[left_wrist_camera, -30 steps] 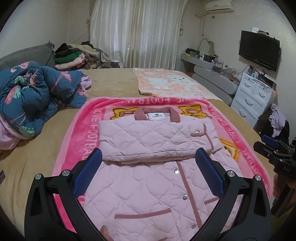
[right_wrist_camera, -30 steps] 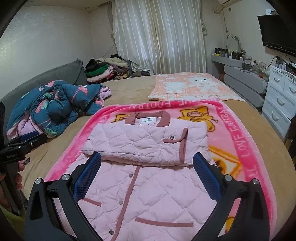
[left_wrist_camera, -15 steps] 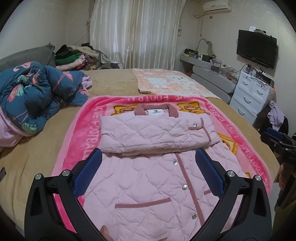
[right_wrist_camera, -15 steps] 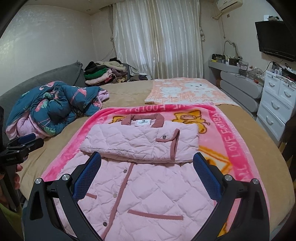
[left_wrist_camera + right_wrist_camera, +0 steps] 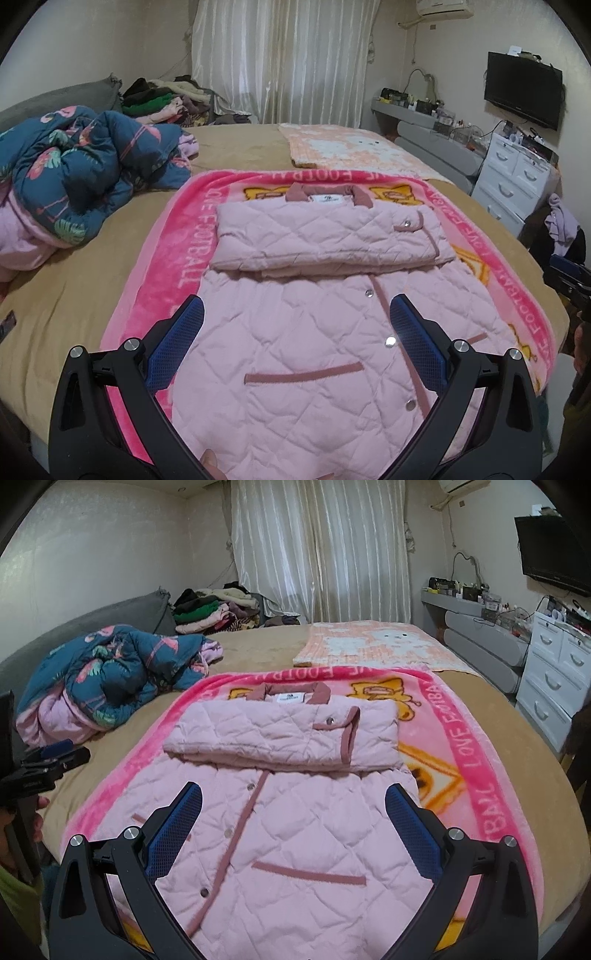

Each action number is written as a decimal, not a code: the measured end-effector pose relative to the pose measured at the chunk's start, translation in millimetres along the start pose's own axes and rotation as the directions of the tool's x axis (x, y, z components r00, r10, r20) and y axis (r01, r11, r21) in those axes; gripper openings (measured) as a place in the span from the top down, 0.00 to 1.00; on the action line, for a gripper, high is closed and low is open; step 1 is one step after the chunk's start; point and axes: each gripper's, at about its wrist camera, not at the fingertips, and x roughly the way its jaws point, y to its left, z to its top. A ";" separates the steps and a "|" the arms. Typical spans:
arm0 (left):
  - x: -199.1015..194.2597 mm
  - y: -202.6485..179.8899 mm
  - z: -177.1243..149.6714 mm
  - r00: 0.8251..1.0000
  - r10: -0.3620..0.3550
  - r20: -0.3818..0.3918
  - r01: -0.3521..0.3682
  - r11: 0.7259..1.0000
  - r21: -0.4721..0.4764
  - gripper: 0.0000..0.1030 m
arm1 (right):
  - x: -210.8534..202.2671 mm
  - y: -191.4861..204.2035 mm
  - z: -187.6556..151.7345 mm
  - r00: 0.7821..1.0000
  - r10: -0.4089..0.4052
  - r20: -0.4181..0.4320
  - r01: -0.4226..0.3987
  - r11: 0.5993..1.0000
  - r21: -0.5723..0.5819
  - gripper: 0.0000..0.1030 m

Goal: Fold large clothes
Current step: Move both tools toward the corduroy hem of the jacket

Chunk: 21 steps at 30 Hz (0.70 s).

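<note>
Both hand-held grippers backed off; blanket (image 5: 466,738) reads "LOVE FOOTBALL".

1. A pale pink quilted jacket (image 5: 317,332) is showing diamond stitching, dusty-rose trim and collar, and silver snap buttons.
2. A hot pink blanket (image 5: 162,273) under it is displaying white lettering and orange-yellow cartoon figures.
3. A tan bedspread (image 5: 258,642) is covering the bed in one plain colour.
4. A crumpled quilt (image 5: 74,173) is showing dark teal fabric with pink flamingos and green leaves, and a light pink lining.
5. A peach-orange blanket (image 5: 373,646) is bearing white cartoon animals.
6. The left gripper (image 5: 295,328) and right gripper (image 5: 293,806) are showing black frames with blue textured pads.
7. The curtains (image 5: 321,550) are hanging white with vertical stripes.
8. The drawers (image 5: 554,672) are looking white.
</note>
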 end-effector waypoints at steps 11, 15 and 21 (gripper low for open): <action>13.8 10.6 -39.8 0.998 0.023 -0.063 -0.025 0.999 -0.027 0.08 | 5.2 -7.4 -29.6 1.000 -0.008 -0.030 0.008 1.000 -0.013 0.04; 16.9 11.3 -52.6 0.996 0.037 -0.082 -0.039 0.999 -0.017 0.08 | 7.0 -9.6 -40.6 0.999 -0.001 -0.045 0.000 1.000 -0.015 0.04; 22.5 17.5 -71.3 0.991 0.060 -0.123 -0.062 0.998 -0.009 0.08 | 9.3 -20.3 -56.1 0.997 -0.008 -0.077 0.008 1.000 -0.004 0.04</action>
